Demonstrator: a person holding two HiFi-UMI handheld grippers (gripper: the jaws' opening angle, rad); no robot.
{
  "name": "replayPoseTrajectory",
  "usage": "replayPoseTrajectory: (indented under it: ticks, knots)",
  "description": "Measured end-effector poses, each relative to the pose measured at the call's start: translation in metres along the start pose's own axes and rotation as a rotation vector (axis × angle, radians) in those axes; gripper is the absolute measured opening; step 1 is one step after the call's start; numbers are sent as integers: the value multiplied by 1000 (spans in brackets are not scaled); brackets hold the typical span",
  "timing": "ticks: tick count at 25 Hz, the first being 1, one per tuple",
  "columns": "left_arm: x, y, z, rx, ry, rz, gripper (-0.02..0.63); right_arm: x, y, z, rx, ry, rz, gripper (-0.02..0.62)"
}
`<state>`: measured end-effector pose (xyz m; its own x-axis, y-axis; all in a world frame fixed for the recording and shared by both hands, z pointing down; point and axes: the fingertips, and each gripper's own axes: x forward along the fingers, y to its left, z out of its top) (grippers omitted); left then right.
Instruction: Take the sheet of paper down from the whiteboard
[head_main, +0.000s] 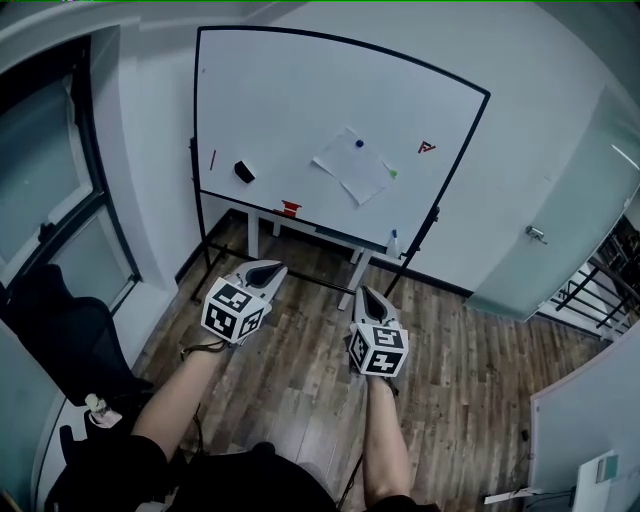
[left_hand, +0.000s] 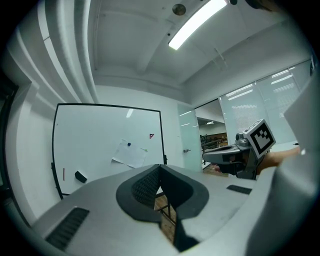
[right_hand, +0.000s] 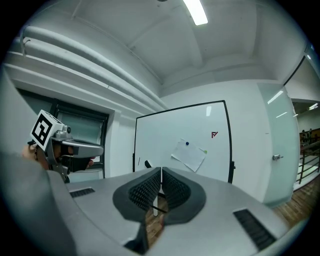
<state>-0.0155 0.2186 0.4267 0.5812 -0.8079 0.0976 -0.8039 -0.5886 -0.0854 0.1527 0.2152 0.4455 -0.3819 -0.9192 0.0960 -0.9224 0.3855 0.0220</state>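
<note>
Whiteboard (head_main: 280, 110) | sheet of paper (head_main: 352, 168) pinned askew, long axis down-right | left gripper (head_main: 264, 270), right gripper (head_main: 368, 296) jaws together, empty

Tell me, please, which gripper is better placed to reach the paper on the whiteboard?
Right, probably. In the head view the right gripper lines up almost below the paper; the left gripper sits further left. Both are shut.

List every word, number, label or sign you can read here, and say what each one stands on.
"F" plus a slanted stroke: red mark on the whiteboard, only roughly legible.
Sheet of paper: no writing can be made out.
Marker cube on the left hand-held gripper and its twin on the right hand-held gripper: black-and-white square patterns, no letters.
Nothing else is readable.
</note>
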Motion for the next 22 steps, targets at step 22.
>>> replayPoseTrajectory:
  ticks: [22]
  knots:
    - [165, 134, -25, -23, 32, 28, 21, 213, -69, -6, -1, 22, 55, 26]
